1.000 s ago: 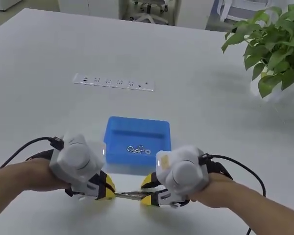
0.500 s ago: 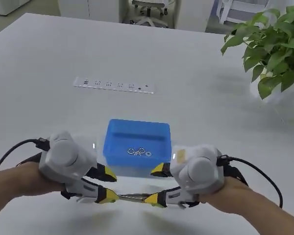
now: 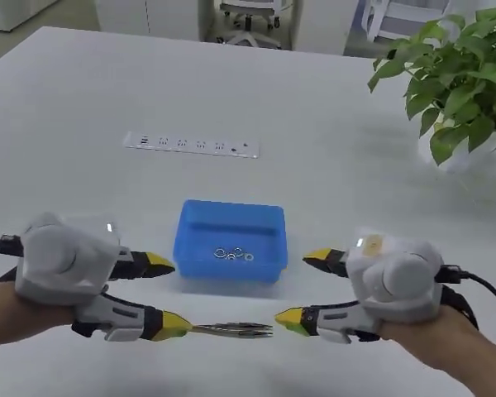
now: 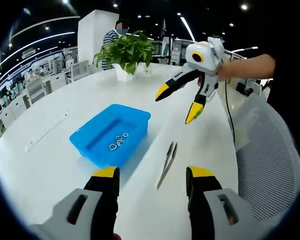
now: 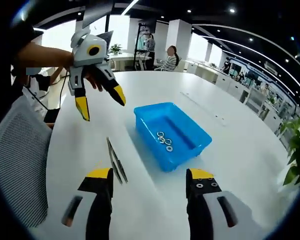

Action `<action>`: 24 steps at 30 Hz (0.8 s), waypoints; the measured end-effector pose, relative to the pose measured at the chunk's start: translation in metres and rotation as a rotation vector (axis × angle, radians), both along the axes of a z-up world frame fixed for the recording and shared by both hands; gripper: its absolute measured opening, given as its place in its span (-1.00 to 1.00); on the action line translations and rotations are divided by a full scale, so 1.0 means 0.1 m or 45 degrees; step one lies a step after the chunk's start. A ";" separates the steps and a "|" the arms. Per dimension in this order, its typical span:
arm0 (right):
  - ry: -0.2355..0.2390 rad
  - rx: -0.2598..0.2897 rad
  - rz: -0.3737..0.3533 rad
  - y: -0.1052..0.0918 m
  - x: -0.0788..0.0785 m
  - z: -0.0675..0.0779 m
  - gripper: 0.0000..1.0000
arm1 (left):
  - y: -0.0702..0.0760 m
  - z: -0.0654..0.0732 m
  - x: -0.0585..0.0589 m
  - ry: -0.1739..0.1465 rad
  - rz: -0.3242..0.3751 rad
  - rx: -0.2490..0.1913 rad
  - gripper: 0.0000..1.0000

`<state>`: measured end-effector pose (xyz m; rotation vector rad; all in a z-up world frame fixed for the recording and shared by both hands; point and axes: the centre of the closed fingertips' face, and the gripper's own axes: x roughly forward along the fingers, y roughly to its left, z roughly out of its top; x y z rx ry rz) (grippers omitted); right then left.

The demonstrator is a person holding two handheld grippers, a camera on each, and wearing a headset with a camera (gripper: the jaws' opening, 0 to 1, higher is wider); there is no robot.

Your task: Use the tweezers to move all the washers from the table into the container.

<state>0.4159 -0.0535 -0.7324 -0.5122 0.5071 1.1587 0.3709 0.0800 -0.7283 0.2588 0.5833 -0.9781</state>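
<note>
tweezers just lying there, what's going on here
A person holds a left tool and a right tool, both open and empty, with their tips facing each other above the table. The tweezers lie flat on the table between them, just in front of the blue container. The washers that can be seen sit inside the container.

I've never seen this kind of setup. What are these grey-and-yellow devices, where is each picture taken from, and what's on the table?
No robot here: a person holds two gripping tools, the left claw and the right claw. The wide picture comes from a headset camera; the round ones come from a camera on each claw. Both claws are open, holding nothing. The tweezers lie on the table between them. Beyond sits a blue container with several washers inside, then a power strip and a potted plant.
</note>
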 end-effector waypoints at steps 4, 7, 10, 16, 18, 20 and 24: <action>0.003 0.033 -0.083 -0.14 0.02 0.07 0.33 | 0.02 0.16 0.00 -0.035 0.075 -0.056 0.30; 0.012 0.059 -0.113 -0.20 -0.01 0.12 0.42 | 0.02 0.21 -0.03 -0.047 0.104 -0.064 0.41; 0.016 0.066 -0.131 -0.25 -0.05 0.13 0.51 | 0.03 0.24 -0.07 -0.057 0.118 -0.063 0.47; 0.055 0.119 -0.160 -0.29 -0.14 0.17 0.78 | 0.10 0.31 -0.13 -0.072 0.183 -0.082 0.67; 0.062 0.123 -0.164 -0.30 -0.15 0.17 0.83 | 0.13 0.33 -0.13 -0.081 0.200 -0.089 0.75; 0.076 0.150 -0.175 -0.31 -0.17 0.19 0.91 | 0.16 0.35 -0.12 -0.092 0.216 -0.084 0.84; 0.060 0.171 -0.159 -0.30 -0.20 0.22 1.00 | 0.17 0.37 -0.13 -0.093 0.226 -0.095 0.93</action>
